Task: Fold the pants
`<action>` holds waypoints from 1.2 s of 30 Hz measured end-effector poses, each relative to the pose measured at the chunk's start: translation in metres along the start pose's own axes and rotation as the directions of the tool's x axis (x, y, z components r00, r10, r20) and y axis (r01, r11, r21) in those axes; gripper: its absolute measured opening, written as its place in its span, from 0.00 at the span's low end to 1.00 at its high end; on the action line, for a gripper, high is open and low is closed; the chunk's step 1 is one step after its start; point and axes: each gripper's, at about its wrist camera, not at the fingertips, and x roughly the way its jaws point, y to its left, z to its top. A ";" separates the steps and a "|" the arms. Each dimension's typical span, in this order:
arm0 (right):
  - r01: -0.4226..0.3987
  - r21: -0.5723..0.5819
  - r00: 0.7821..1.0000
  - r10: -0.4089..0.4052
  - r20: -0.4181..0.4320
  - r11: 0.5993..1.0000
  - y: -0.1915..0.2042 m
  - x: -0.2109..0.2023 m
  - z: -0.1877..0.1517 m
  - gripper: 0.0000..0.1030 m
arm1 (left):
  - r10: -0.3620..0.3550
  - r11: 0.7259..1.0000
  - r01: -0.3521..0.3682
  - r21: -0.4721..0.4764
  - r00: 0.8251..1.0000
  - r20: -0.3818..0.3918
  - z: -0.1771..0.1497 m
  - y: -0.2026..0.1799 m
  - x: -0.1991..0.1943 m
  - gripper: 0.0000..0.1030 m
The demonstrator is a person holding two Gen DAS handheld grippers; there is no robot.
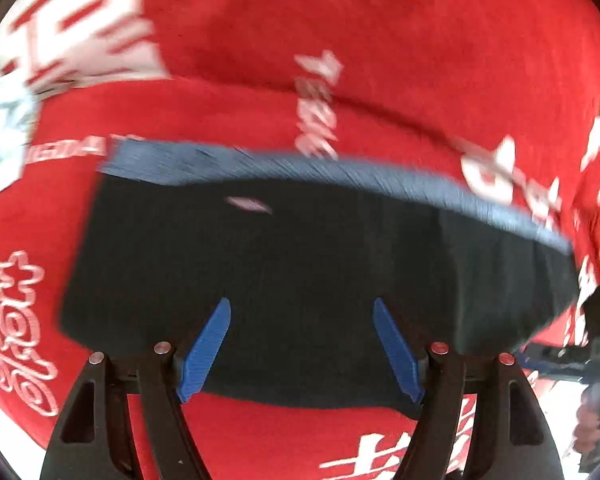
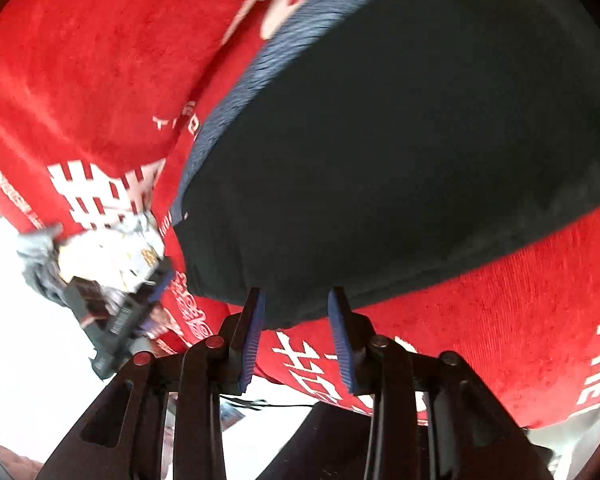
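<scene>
The dark navy pants (image 1: 300, 252) lie folded into a flat block on the red cloth (image 1: 380, 28), with a lighter blue ribbed waistband (image 1: 340, 168) along the far edge. My left gripper (image 1: 302, 308) is open, its blue fingertips (image 1: 208, 344) spread wide above the near part of the pants, holding nothing. In the right wrist view the pants (image 2: 400, 140) fill the upper right, waistband (image 2: 236, 92) on the left. My right gripper (image 2: 296, 300) is open, its blue pads (image 2: 256, 328) at the near edge of the pants, with nothing between them.
The red cloth with white lettering (image 2: 80, 60) covers the surface. The other gripper, held by a gloved hand (image 2: 112, 272), shows at the left of the right wrist view. A pale patterned item (image 1: 4, 136) lies at the cloth's left edge. The cloth's edge (image 2: 340, 400) hangs near me.
</scene>
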 end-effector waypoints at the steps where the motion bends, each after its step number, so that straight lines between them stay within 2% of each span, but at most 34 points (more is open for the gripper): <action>1: -0.005 0.010 1.000 0.005 0.005 1.000 -0.005 0.001 0.000 0.36 | 0.007 1.000 -0.007 0.001 0.999 -0.033 -0.003 -0.007 0.013 0.72; 3: -0.017 0.035 1.000 0.016 0.023 0.999 -0.014 0.002 0.000 0.36 | -0.003 1.000 0.001 -0.029 0.998 -0.063 -0.011 -0.010 0.027 0.72; 4: -0.030 0.045 0.999 0.029 0.032 0.999 -0.019 0.002 0.000 0.36 | 0.010 1.000 -0.011 -0.025 0.999 -0.038 -0.014 -0.012 0.027 0.73; 5: -0.039 0.050 0.998 0.037 0.043 0.998 -0.022 0.001 0.000 0.36 | 0.011 1.000 -0.012 -0.015 0.999 -0.031 -0.015 -0.013 0.027 0.78; 12: -0.064 0.087 0.995 0.057 0.080 0.994 -0.038 -0.007 -0.008 0.37 | 0.045 0.998 -0.043 0.039 0.998 -0.042 -0.019 -0.021 0.032 0.78; 14: -0.070 0.082 0.994 0.063 0.086 0.994 -0.038 -0.002 -0.007 0.40 | 0.051 0.997 -0.049 0.054 0.998 -0.037 -0.020 -0.024 0.033 0.81; 18: -0.112 0.086 0.991 0.106 0.078 0.990 -0.034 0.014 0.001 0.40 | 0.111 0.987 -0.109 0.119 0.994 -0.016 -0.025 -0.036 0.039 0.81; 19: -0.115 0.081 0.991 0.109 0.074 0.990 -0.031 0.019 0.003 0.26 | 0.114 0.986 -0.112 0.125 0.993 -0.012 -0.026 -0.037 0.039 0.81; 20: -0.084 0.056 0.994 0.080 0.073 0.995 -0.025 0.021 0.004 0.11 | 0.112 0.986 -0.110 0.127 0.994 -0.011 -0.026 -0.037 0.039 0.81; 21: -0.038 0.017 0.996 0.036 0.077 0.999 -0.015 0.020 0.005 0.09 | 0.107 0.986 -0.104 0.126 0.994 -0.013 -0.026 -0.036 0.039 0.81; 24: 0.026 -0.102 0.992 -0.013 0.125 0.994 0.006 0.005 -0.004 0.08 | 0.087 0.988 -0.085 0.128 0.996 -0.014 -0.027 -0.031 0.037 0.81; 27: 0.171 -0.118 0.981 -0.159 0.107 0.978 -0.005 0.015 -0.015 0.06 | 0.096 0.984 -0.095 0.149 0.995 0.001 -0.031 -0.029 0.038 0.82; 28: 0.181 -0.095 0.981 -0.172 0.095 0.979 -0.014 0.020 -0.017 0.06 | 0.104 0.983 -0.103 0.151 0.995 0.000 -0.031 -0.028 0.037 0.82; 30: 0.080 -0.018 0.992 -0.078 0.095 0.997 -0.027 0.017 -0.016 0.07 | 0.108 0.986 -0.104 0.133 0.994 -0.024 -0.029 -0.026 0.031 0.82; 32: 0.042 0.005 0.995 -0.043 0.094 0.999 -0.029 0.009 -0.016 0.10 | 0.059 0.992 -0.055 0.115 0.998 -0.036 -0.028 -0.028 0.022 0.82; 34: 0.057 -0.029 0.995 -0.054 0.086 0.998 -0.023 -0.001 -0.021 0.11 | 0.027 0.989 -0.023 0.148 0.999 -0.023 -0.034 -0.036 0.007 0.82; 36: 0.056 -0.108 0.994 -0.045 0.096 0.993 -0.007 -0.013 -0.028 0.11 | 0.007 0.978 -0.002 0.207 1.000 -0.023 -0.040 -0.051 0.000 0.82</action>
